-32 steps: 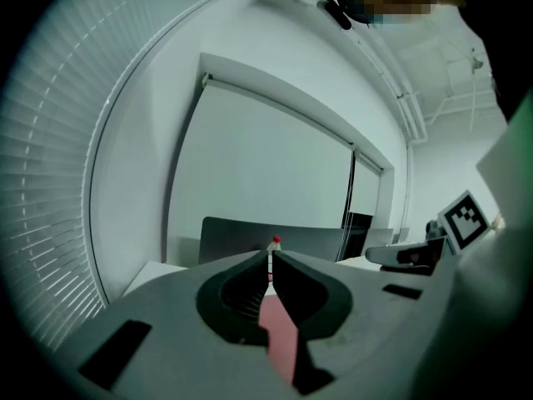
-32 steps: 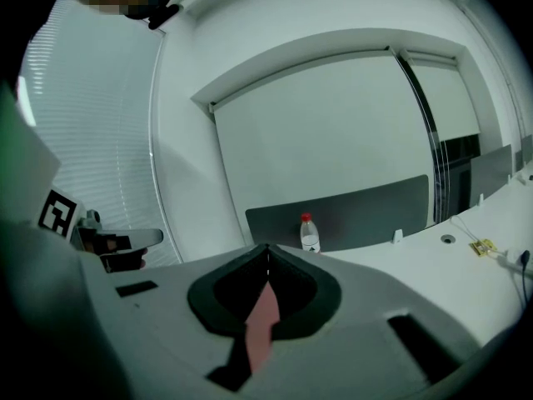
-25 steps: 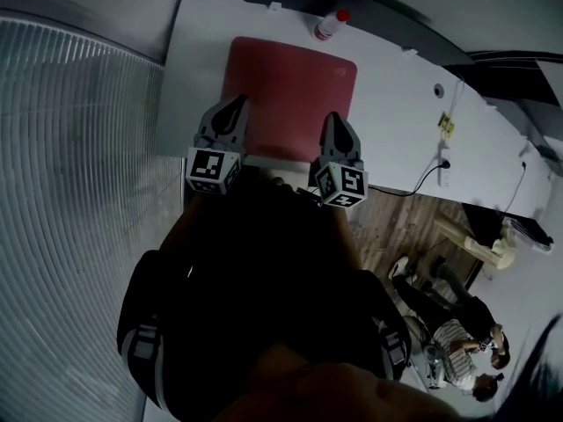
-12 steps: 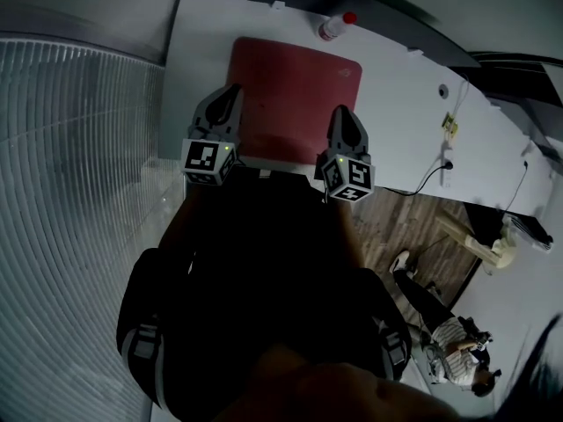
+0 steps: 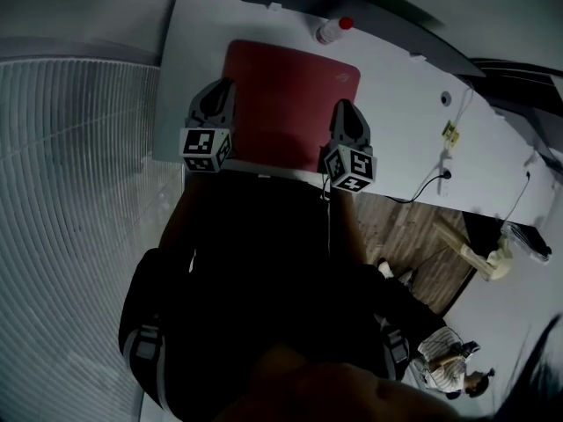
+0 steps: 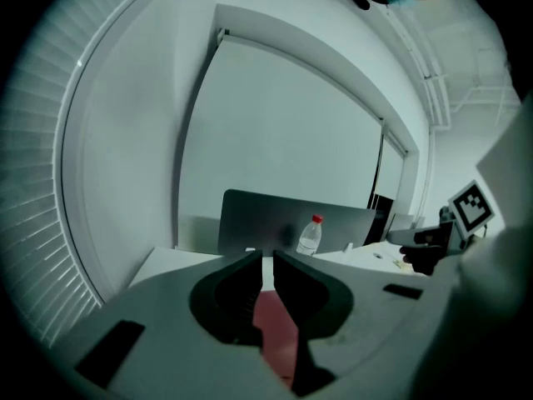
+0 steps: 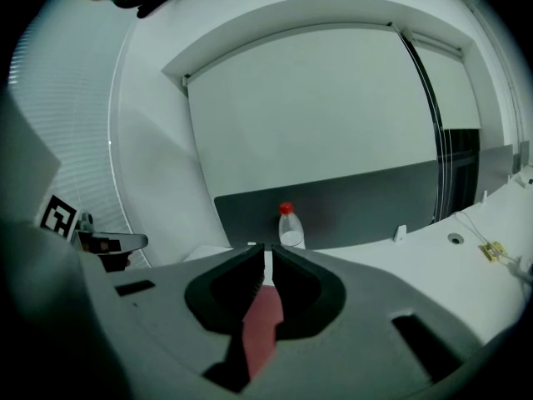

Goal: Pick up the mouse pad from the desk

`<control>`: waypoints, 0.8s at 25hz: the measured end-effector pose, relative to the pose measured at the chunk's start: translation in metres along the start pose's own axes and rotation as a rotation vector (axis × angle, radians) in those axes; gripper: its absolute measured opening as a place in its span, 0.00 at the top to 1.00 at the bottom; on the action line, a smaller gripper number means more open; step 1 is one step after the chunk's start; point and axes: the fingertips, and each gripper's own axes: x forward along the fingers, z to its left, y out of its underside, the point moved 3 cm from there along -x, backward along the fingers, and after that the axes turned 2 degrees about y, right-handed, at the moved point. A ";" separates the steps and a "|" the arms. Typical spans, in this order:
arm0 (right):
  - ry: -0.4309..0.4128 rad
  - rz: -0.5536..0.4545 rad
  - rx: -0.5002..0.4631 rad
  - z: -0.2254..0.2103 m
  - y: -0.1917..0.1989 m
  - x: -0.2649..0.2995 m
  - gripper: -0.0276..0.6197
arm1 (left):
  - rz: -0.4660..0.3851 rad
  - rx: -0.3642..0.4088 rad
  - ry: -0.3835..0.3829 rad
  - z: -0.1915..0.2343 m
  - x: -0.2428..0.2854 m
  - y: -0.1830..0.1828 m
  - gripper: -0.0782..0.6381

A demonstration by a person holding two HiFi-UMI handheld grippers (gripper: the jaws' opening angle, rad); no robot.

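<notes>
Jaws clenched: left gripper (image 5: 223, 86), right gripper (image 5: 345, 105) over mouse pad's (image 5: 286, 95) opposite side edges.

Desk: a white top (image 5: 396, 86) is set against the far wall.
Partition: a grey panel (image 7: 375, 198) is mounted upright behind the desk's far edge.
Wall: a large pale recessed panel (image 7: 308, 115) is framed above the partition.
Left side: a slatted surface (image 5: 70, 192) is seen beside the desk.
Floor: wooden boards (image 5: 396, 236) are laid.
Light: dim and cool.
</notes>
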 end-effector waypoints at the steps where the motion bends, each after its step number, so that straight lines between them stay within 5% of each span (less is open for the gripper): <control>1: -0.002 0.009 0.001 -0.005 0.003 0.004 0.93 | 0.016 -0.002 -0.006 0.002 0.005 0.005 0.87; 20: 0.034 0.301 -0.014 -0.089 0.089 0.084 0.71 | 0.303 -0.074 -0.066 0.037 0.082 0.091 0.58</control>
